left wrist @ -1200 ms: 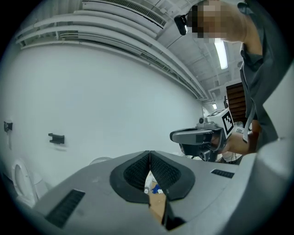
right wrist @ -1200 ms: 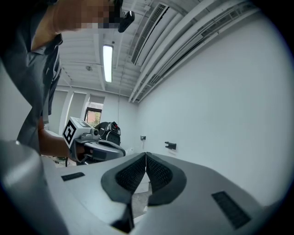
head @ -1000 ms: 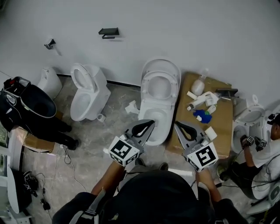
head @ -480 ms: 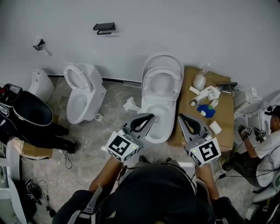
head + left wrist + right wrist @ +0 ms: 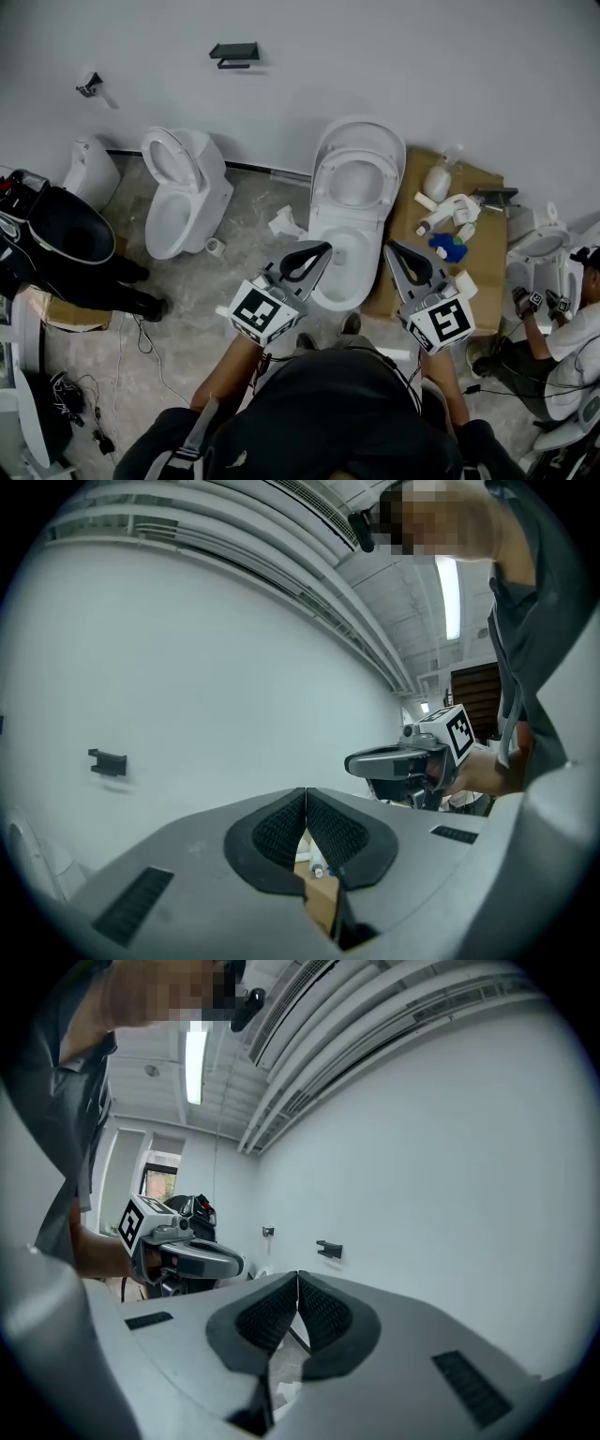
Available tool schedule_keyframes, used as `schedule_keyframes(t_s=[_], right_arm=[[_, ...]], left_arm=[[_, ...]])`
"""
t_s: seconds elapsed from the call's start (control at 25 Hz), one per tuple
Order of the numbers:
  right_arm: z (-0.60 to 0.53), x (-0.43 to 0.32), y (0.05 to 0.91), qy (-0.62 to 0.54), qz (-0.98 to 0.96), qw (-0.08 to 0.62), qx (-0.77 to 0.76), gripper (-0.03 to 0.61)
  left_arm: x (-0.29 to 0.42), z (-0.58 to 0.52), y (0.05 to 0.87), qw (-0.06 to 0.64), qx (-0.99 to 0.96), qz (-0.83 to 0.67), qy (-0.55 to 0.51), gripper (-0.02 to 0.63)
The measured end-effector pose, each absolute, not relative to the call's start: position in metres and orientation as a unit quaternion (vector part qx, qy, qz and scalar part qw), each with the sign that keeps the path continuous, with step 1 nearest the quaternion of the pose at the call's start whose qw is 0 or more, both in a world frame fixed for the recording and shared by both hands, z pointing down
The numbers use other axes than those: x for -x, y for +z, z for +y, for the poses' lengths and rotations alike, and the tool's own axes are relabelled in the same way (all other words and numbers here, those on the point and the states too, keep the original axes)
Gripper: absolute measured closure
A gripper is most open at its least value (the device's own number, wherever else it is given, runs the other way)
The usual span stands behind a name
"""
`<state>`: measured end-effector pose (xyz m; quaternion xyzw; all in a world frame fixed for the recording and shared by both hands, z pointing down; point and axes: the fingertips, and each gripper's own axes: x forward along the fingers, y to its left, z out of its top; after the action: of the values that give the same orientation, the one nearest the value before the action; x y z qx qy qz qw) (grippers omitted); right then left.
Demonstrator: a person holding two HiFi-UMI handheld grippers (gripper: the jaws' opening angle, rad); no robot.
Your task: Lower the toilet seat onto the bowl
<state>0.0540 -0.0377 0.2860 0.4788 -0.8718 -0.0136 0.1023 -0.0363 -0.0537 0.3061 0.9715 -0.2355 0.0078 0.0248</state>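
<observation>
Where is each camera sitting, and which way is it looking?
Head view: on the person's head, looking steeply down at the toilet; shows both forearms, the left gripper and the right gripper.
Left gripper view: on the left gripper, looking along its shut jaws at the white wall; the right gripper shows.
Right gripper view: on the right gripper, looking along its shut jaws at that wall; the left gripper shows.
Shared: both gripper views see the black wall bracket.

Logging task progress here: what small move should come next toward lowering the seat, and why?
Probably reach the shut right tongs forward to the raised white oval toilet seat: it stands upright behind the white bowl, and the tongs touch nothing yet.
</observation>
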Motion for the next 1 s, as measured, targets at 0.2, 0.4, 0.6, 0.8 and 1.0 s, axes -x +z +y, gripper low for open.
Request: schedule_keyframes(t_s=[0.2,0.4,0.6,0.8,1.0], right_arm=[[-0.06,-0.063,0.28,-0.021,-0.888,0.088,-0.451,0.571],[-0.074,-0.086,0.278,-0.022,-0.898,0.085,-0.431,0.571],[-0.082,-0.11,0.287,-0.012,-0.904,0.08,-0.419,0.57],[-0.087,-0.124,0.295,-0.004,-0.906,0.078,-0.416,0.571],[-0.094,-0.127,0.3,0.001,-0.903,0.08,-0.423,0.571]], left_arm=[[0.022,-0.068,0.306,0.021,-0.966,-0.258,0.023,0.609],[-0.008,-0.079,0.298,0.017,-0.963,-0.268,0.022,0.607],[-0.035,-0.086,0.309,0.014,-0.961,-0.275,0.037,0.609],[-0.051,-0.085,0.311,0.027,-0.959,-0.279,0.043,0.609],[-0.051,-0.096,0.316,0.017,-0.961,-0.271,0.048,0.608]])
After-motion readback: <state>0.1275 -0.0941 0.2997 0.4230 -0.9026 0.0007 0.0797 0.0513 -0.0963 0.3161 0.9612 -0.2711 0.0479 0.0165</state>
